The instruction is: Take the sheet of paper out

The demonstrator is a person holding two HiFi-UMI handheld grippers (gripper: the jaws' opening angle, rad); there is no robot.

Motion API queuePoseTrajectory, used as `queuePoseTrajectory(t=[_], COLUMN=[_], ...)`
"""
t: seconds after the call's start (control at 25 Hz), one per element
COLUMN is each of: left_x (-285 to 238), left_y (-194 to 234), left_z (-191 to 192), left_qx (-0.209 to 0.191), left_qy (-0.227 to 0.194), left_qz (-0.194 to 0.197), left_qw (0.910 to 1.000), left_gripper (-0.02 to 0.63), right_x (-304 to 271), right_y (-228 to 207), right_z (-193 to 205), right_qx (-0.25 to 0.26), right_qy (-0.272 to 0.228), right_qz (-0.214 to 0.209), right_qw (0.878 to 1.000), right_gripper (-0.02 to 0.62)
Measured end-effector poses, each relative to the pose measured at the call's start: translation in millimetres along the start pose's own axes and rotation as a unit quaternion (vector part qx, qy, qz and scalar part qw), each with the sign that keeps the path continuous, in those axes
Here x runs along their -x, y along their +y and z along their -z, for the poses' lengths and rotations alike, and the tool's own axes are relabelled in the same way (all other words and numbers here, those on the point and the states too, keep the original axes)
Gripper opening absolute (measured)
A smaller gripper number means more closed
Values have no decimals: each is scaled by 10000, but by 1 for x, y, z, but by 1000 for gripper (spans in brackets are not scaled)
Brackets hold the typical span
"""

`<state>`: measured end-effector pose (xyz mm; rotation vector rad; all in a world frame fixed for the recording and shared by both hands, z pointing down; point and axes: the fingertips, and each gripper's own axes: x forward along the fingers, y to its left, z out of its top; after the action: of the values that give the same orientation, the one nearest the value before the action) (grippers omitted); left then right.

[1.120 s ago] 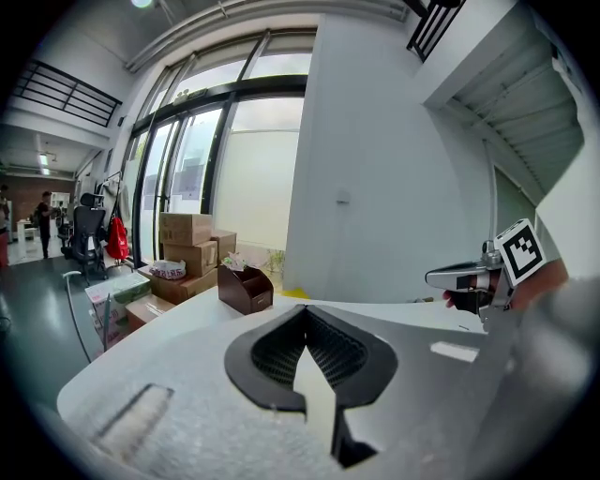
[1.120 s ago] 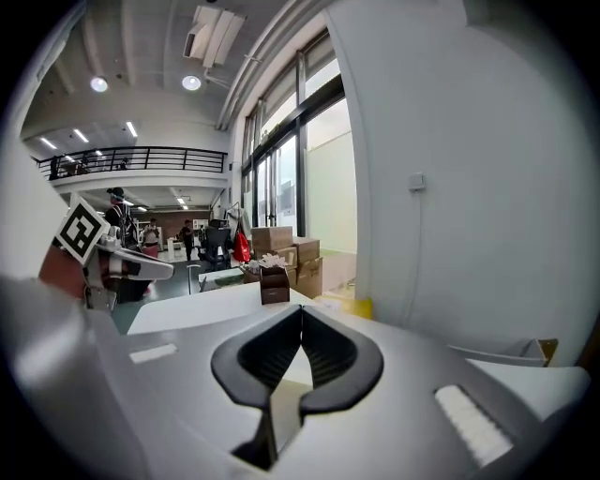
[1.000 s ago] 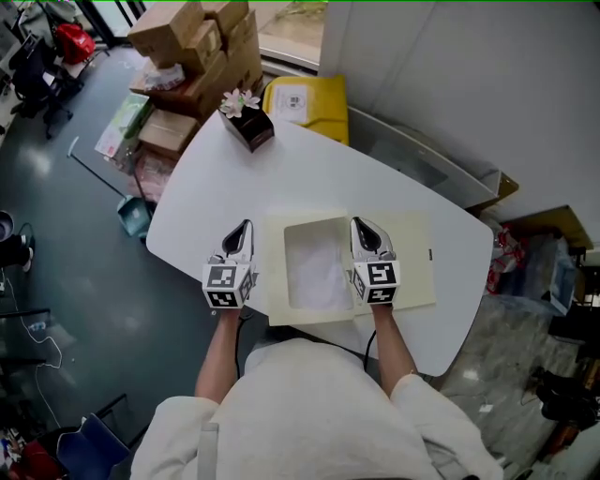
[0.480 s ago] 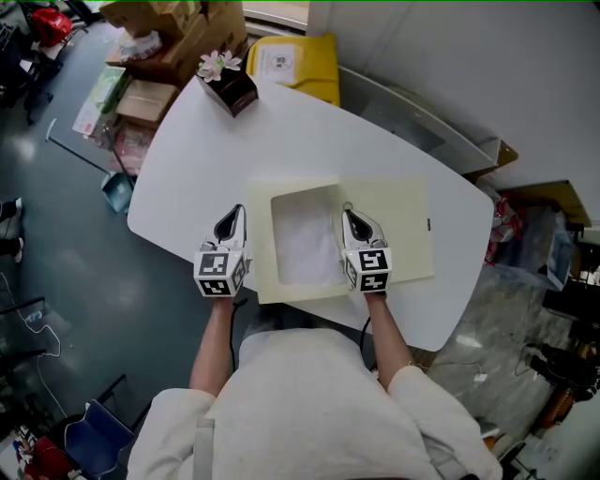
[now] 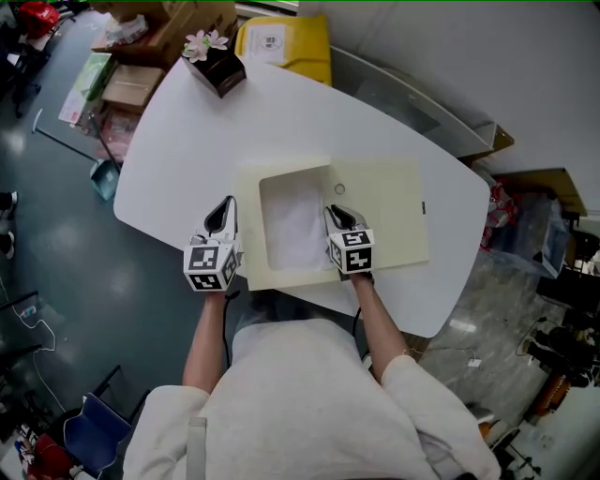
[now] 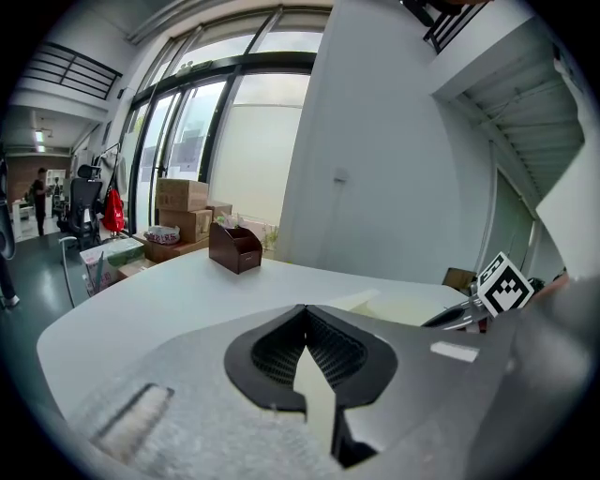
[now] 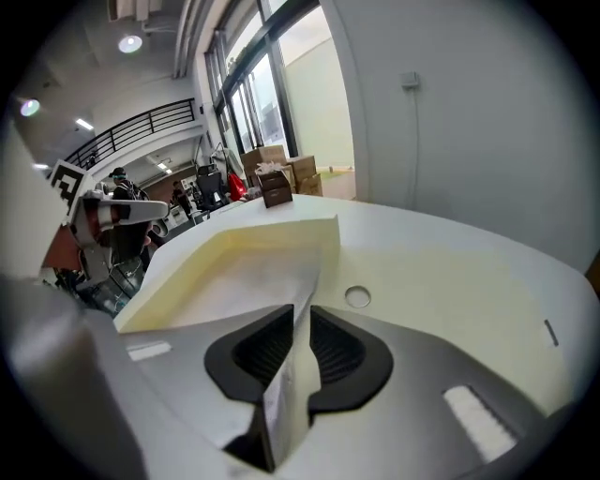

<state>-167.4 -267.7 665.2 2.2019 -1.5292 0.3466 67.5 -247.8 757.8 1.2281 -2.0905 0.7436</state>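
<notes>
A cream folder (image 5: 384, 216) lies flat on the white table (image 5: 178, 141). Its rectangular opening shows the white sheet of paper (image 5: 295, 230). My right gripper (image 5: 336, 212) points down at the opening's right edge. Its jaws have just been opening, and the edge of the sheet (image 7: 253, 281) and the cream rim stand in the narrow gap of the right gripper (image 7: 302, 319). My left gripper (image 5: 225, 204) hovers just left of the folder's left edge. In the left gripper view the left gripper (image 6: 305, 314) has its tips together, with a cream strip in the slit; I cannot tell whether it is gripped.
A brown holder with flowers (image 5: 214, 66) stands at the table's far left end. Cardboard boxes (image 5: 159, 28) and a yellow bin (image 5: 281, 42) sit on the floor beyond. A round fastener (image 5: 339, 189) sits on the folder beside the opening. The table's near edge runs under my wrists.
Both grippers have come down toward the table, the right one further and tipped more nose-down at the opening's right edge. The folder and sheet lie as before.
</notes>
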Motion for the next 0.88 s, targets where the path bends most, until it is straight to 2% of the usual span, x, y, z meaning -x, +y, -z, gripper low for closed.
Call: queuePoseTrajectory(t=[0.16,0.24,0.36,0.6,0.88], left_x=[2,3,5,9,11], left_y=[-2,-3,-3,-2,2], left_z=[-1,-2,-3,-2,-3], left_qx=[15,7,1,2,9], left_qy=[-37,-54,-70,-93,-102], left_qz=[17,22,28,22,15], left_qw=[10000,10000,10000,10000,9999], left_gripper=[6,6,6,6,6], right_x=[-12,-16,-24,-33,-33], right_y=[5,9,14,15,9], right_z=[9,9,10,15,15], right_qx=[-227,-218,-128,194,98], right_qy=[298,388,529,784,858], right_qz=[-130,-151,-78,315,449], right_qw=[9992,9989,9985,9962,9952], right_gripper=[106,150,173,169,109])
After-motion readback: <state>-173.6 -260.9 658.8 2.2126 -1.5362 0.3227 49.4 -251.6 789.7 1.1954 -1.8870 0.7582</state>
